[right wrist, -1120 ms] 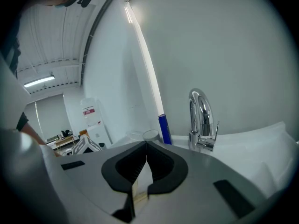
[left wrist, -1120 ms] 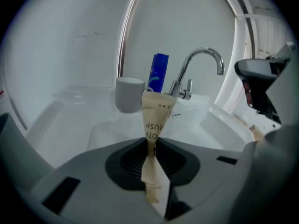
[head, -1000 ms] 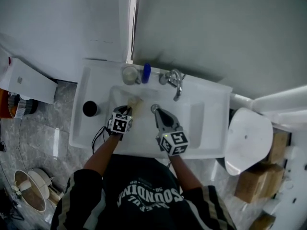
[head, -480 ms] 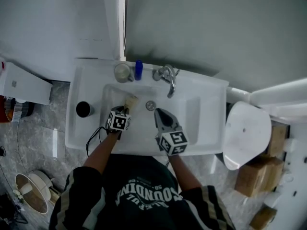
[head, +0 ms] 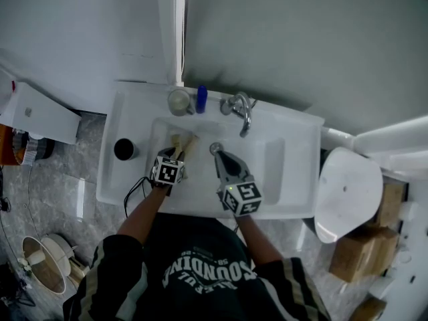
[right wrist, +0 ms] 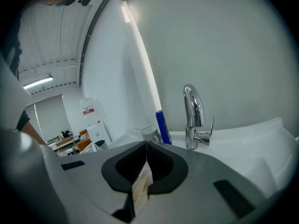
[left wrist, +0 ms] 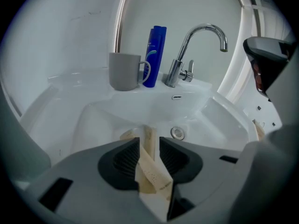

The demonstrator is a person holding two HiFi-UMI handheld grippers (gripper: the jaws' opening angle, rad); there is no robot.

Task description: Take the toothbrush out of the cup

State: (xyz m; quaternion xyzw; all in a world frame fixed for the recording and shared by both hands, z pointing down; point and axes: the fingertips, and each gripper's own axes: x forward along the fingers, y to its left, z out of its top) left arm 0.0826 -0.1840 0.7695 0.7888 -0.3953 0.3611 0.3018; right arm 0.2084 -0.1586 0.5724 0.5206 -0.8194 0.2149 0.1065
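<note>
Nearest the person, the left gripper (left wrist: 149, 140) points steeply down into the basin of the white sink (head: 271, 162). Its jaws have just been opening and now stand partly apart. The toothbrush (left wrist: 150, 171) lies between them, with a narrow gap showing on each side at the tips, so the pads do not press on it.

The toothbrush is a long, flat, cream-coloured strip that looks paper-wrapped, with fine dark print along one face and a faint brownish edge. Its near end runs back into the hollow between the jaws. Its far end reaches past the tips down to the basin floor, where a second pale tan piece shows just left of it. No bristles can be made out. It is in the basin and well apart from the cup.

Beside it, the right gripper (right wrist: 146, 145) points more nearly level over the basin, its jaw tips meeting. A pale slip (right wrist: 141, 185) sits in the hollow behind the tips; what it is cannot be told.

Just past the left jaws, the round metal drain (left wrist: 177, 133) lies in the basin floor, to the right of the toothbrush's far end.

On the back ledge the grey cup (left wrist: 124, 71) stands upright with its handle turned toward a tall blue bottle (left wrist: 155, 55) just beside it. The chrome tap (left wrist: 196, 45) rises to their right. A dark round container (head: 124, 150) stands on the sink's left ledge.
</note>
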